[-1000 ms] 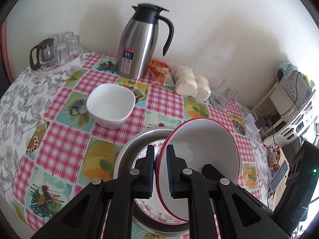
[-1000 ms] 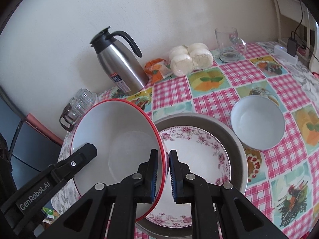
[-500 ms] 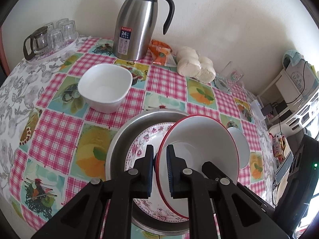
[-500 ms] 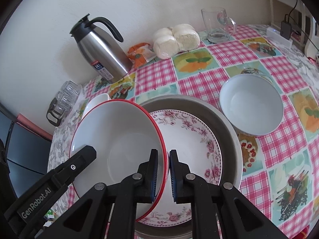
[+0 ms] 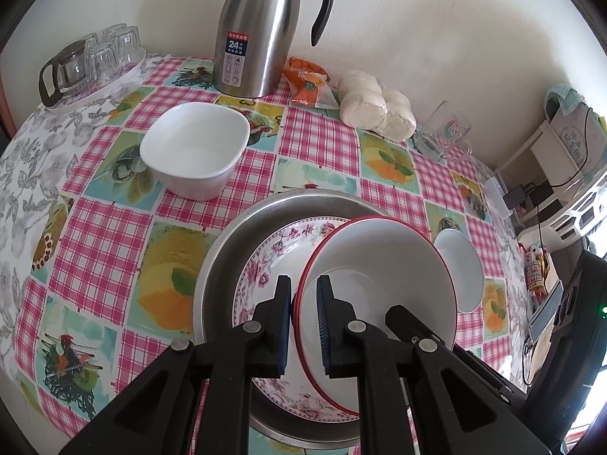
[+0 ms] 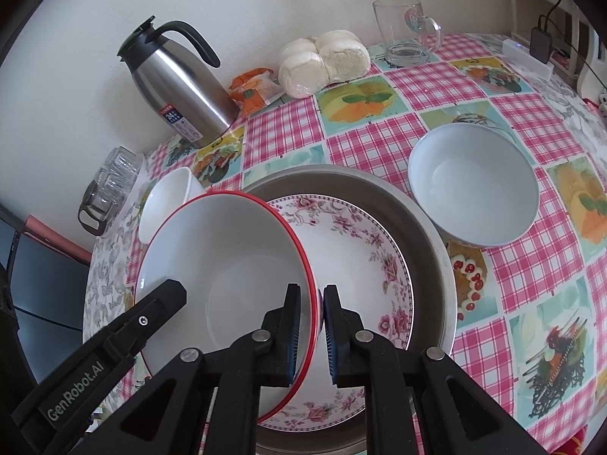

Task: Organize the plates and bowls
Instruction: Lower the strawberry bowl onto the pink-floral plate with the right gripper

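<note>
Both grippers pinch the rim of one red-rimmed white bowl (image 5: 379, 265), which also shows in the right wrist view (image 6: 227, 265). My left gripper (image 5: 303, 322) is shut on its left rim, my right gripper (image 6: 312, 333) on its right rim. The bowl hangs just above a floral plate (image 6: 360, 265) that lies in a round metal tray (image 6: 428, 227). A square white bowl (image 5: 195, 149) stands left of the tray. A round white bowl (image 6: 474, 185) stands right of it.
A steel thermos jug (image 5: 258, 34), an orange snack packet (image 5: 307, 83), wrapped white buns (image 5: 373, 108) and a glass mug (image 5: 444, 132) line the wall. A tray of glasses (image 5: 91, 60) sits at the far left. The checked tablecloth (image 5: 114, 227) covers a round table.
Both grippers have carried the red-rimmed bowl lower and closer to the floral plate. Their hold on the rim is unchanged.
</note>
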### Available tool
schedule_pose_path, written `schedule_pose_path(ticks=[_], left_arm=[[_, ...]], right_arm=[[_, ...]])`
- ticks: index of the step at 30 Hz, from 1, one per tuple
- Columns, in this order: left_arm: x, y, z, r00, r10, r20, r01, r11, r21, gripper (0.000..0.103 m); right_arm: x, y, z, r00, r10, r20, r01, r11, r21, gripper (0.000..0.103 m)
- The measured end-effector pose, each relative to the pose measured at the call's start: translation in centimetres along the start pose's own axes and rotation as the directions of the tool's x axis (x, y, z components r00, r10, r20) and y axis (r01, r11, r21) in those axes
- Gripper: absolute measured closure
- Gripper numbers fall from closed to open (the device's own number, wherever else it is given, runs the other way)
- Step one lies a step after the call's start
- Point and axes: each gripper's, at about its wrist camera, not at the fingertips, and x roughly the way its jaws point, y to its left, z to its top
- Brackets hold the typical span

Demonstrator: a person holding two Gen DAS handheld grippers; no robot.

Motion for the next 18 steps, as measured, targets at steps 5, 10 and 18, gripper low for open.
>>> schedule_pose_path(ticks=[5,10,18], left_arm=[[0.5,0.1,0.0,1.000,0.002,-0.018,-0.002,1.000,-0.005,0.091],[1.1,0.2,-0.1,0.999,0.005,-0.038,-0.005,1.000,-0.009,0.091],[2.0,0.3,-0.3,0.998,0.014,-0.065,-0.016,1.000,-0.016,0.091]], right_arm=[[0.4,-0.1,0.0,1.000,-0.007,-0.016,0.007,1.000,0.003,0.088],[0.7,-0.3,0.1,1.000,-0.012,-0.027,0.012,1.000,0.009,0.087],[1.4,-0.4,0.0,0.999,-0.018,-0.051,0.019,1.000,0.018,0.087]])
